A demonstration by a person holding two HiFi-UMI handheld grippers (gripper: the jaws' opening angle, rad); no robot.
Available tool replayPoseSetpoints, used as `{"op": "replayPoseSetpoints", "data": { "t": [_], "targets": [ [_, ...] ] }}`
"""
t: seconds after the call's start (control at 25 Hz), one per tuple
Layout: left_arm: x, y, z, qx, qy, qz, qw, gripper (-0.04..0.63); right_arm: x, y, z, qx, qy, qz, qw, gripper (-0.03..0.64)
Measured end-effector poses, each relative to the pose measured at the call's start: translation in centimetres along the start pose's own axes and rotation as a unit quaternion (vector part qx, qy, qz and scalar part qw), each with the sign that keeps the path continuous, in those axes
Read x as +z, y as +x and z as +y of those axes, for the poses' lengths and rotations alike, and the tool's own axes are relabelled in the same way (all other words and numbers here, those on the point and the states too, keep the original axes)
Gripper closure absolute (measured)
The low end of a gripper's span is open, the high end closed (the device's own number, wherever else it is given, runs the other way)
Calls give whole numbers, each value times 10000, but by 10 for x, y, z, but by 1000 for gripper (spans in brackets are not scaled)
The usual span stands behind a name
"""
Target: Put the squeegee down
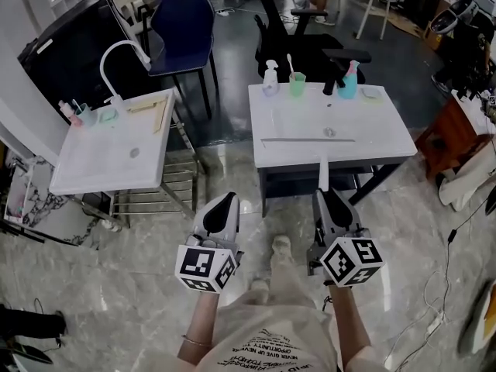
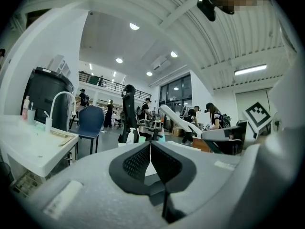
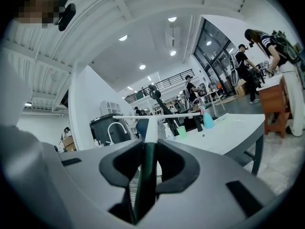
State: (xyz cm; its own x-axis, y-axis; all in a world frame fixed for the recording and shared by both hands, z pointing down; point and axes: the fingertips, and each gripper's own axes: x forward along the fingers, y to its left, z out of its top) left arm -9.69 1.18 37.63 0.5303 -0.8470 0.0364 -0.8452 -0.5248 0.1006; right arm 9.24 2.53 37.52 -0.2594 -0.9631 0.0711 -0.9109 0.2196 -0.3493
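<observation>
While both hands point level and forward, side by side before sink table (image 1: 387, 134): right gripper (image 1: 324, 195) (image 3: 147, 163) jaws clamped on squeegee (image 1: 322, 169) (image 3: 149, 125) handle, handle upright-edge between pads, blade crosswise over table's near part; contact with table unreadable. Left gripper (image 1: 226, 201) (image 2: 150, 150) jaws pressed together, nothing between. Wrists straight.

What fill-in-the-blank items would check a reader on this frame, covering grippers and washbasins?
1. The right gripper clamps the squeegee by its ___.
2. The left gripper has its jaws together and holds ___.
3. On the right washbasin, the cup with the toothbrush in it is ___ in colour.
4. The curved faucet on the left washbasin is ___ in colour.
Missing words: handle; nothing; green; white.
</observation>
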Motion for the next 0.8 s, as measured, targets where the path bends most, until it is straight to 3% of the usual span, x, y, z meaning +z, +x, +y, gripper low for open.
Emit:
{"op": "replayPoseSetpoints", "data": {
  "t": [0.28,0.8],
  "targets": [
    [5,34,22,84,-31,-16,10000,572,4,40,-8,79,-13,74,9999,523],
    [0,136,77,320,-162,201,9992,572,15,167,-44,233,87,360,9990,523]
  ]
}}
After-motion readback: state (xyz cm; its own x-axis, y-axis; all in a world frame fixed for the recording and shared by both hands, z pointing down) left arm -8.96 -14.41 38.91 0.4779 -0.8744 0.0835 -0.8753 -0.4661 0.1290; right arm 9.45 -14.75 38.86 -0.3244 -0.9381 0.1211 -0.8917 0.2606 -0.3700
